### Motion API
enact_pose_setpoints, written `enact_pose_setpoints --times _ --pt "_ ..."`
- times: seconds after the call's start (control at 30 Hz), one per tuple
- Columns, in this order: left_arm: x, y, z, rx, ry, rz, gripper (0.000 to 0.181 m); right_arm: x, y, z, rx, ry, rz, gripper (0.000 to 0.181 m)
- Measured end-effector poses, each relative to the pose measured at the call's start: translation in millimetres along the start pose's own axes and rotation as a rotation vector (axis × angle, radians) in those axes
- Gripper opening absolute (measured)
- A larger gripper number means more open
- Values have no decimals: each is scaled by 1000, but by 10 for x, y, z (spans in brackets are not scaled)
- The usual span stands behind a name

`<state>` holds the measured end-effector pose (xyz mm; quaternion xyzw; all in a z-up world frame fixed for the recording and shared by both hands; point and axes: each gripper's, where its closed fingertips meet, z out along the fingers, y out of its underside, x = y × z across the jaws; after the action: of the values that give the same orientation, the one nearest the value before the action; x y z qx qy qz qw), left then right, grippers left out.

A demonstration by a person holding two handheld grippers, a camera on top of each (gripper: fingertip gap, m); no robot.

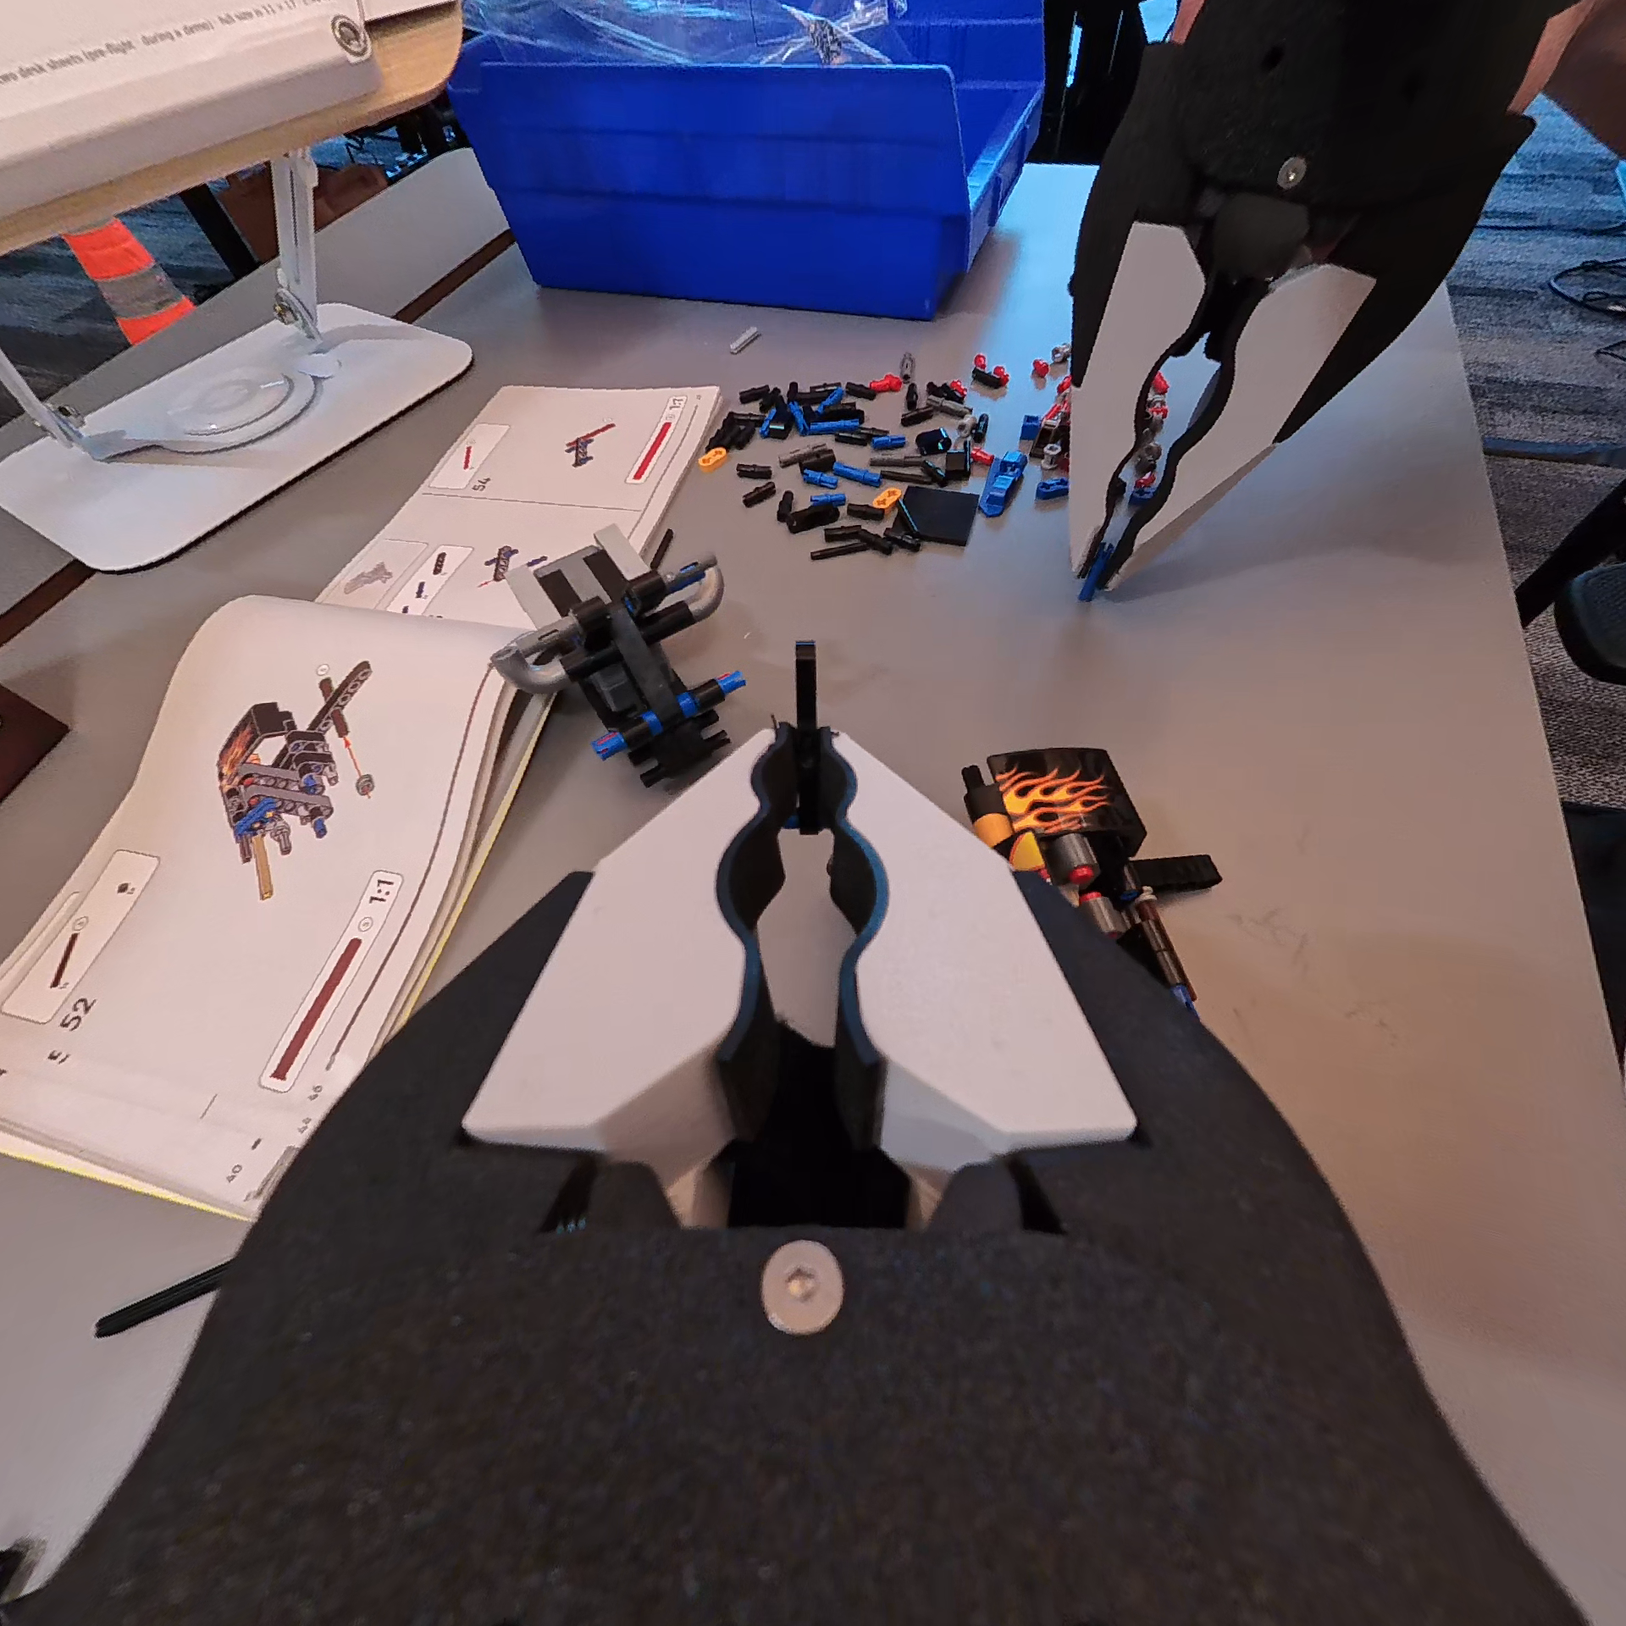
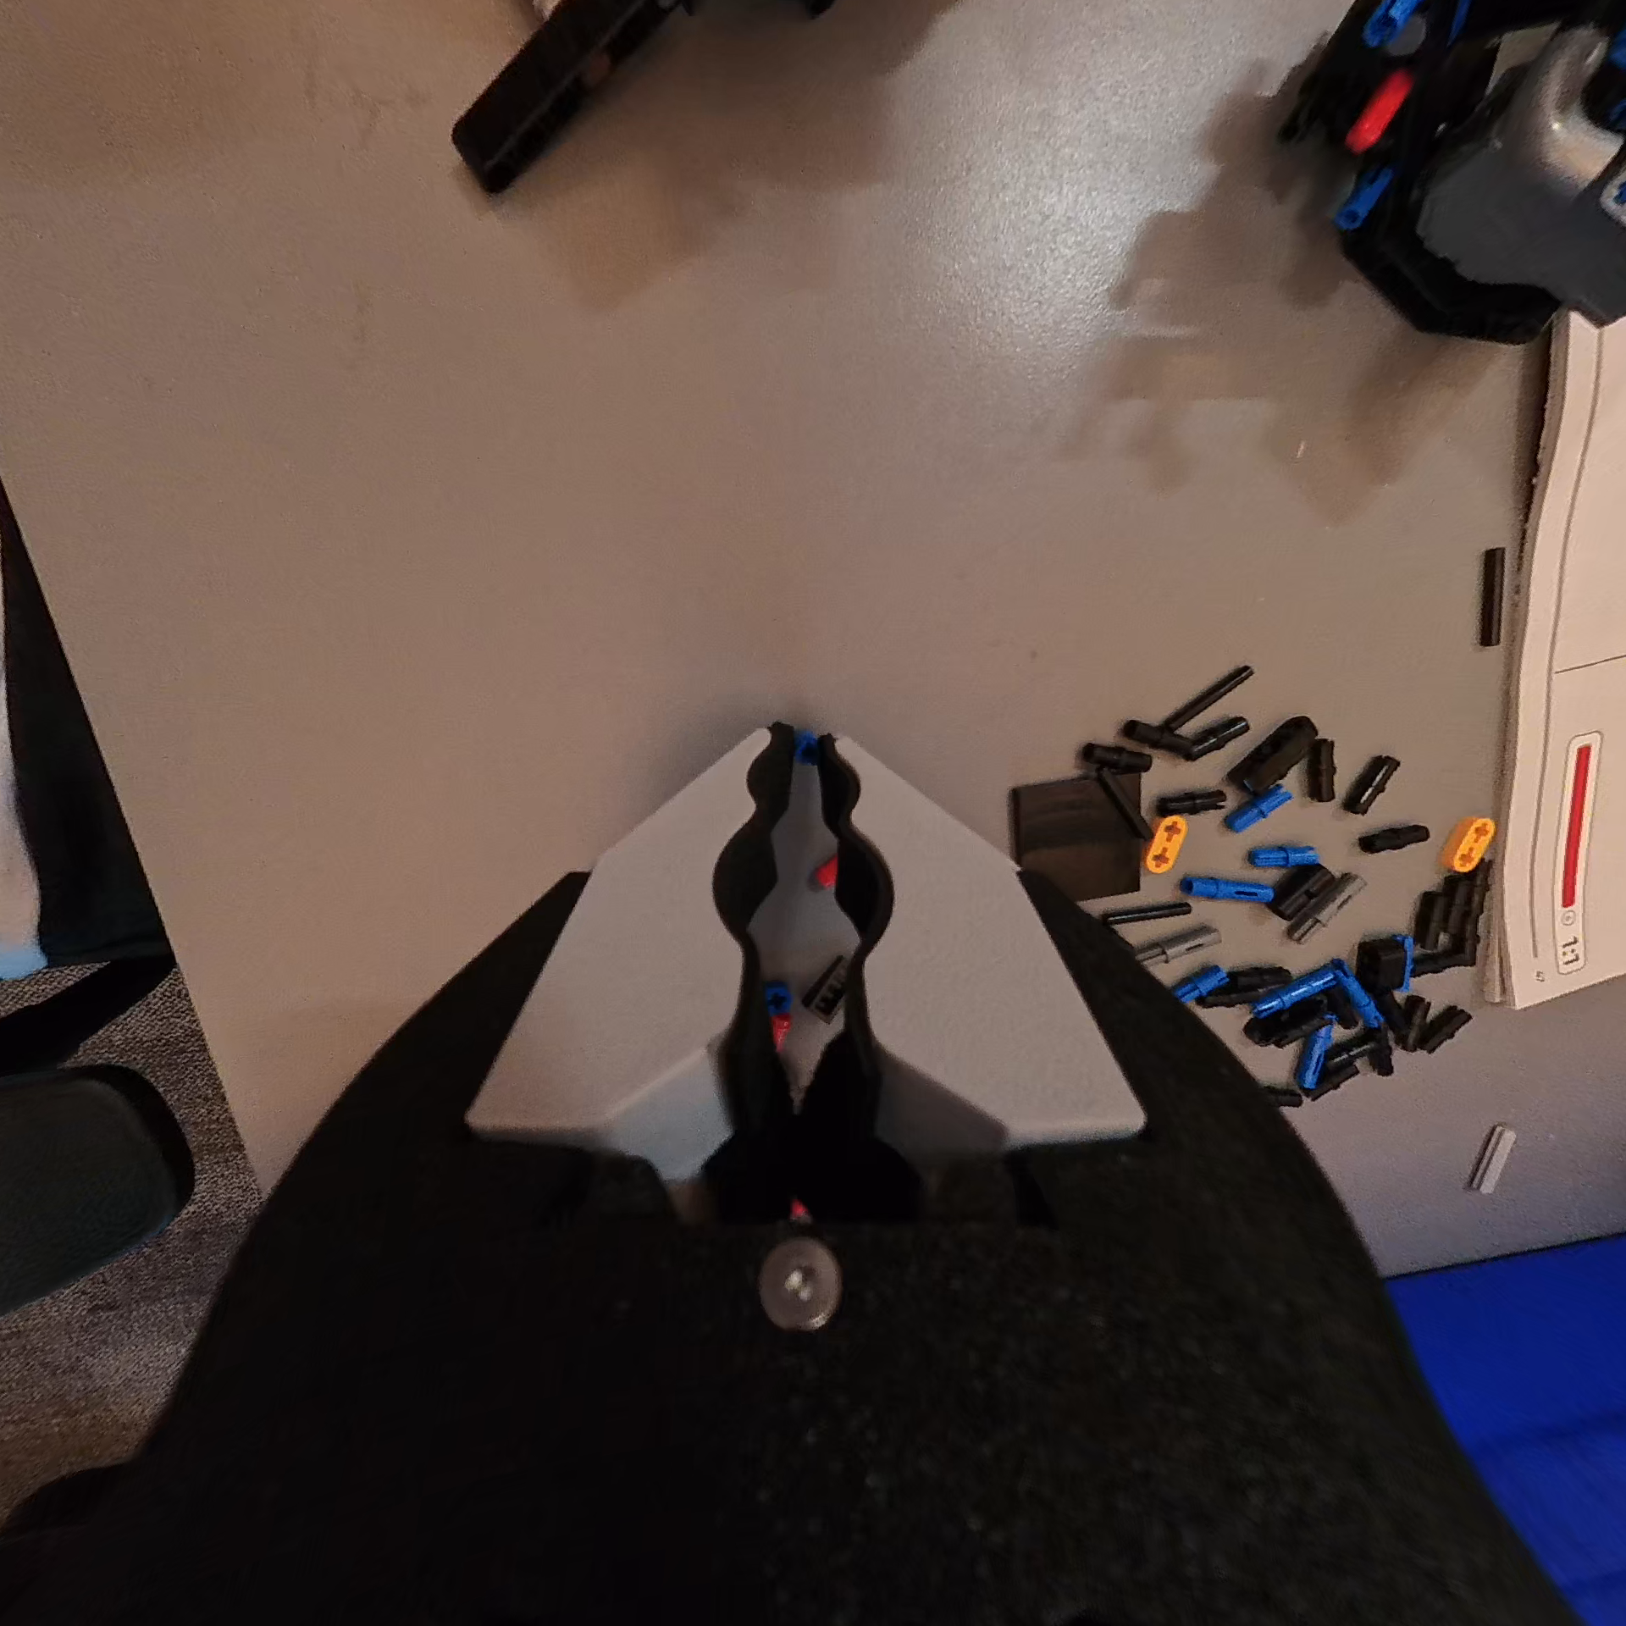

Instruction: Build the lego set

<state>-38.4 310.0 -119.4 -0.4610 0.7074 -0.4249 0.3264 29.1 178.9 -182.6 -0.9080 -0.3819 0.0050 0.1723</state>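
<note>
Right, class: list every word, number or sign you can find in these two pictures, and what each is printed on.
I won't copy the writing; here is what bears it.
Open instruction booklet: small printed numbers and marks beside red bars, both views.
White sheet on the stand, top left: one blurred line of print, a round emblem.
Flame panel: picture only, no writing.

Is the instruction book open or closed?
Open. The instruction book lies spread on the table, its pages with drawings facing up and bulging beside the black and blue lego assembly.
</note>
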Motion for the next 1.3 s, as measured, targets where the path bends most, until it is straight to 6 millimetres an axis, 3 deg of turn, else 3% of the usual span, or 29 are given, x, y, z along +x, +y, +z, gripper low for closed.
enact_pose_setpoints --times 1.17,1.3 --pt "14 8 7 -5 7 5 1 19 5 40 7 -10 12 4" --pt "19 -2 2 0 10 1 1 86 -141 -70 88 44 -12 4"
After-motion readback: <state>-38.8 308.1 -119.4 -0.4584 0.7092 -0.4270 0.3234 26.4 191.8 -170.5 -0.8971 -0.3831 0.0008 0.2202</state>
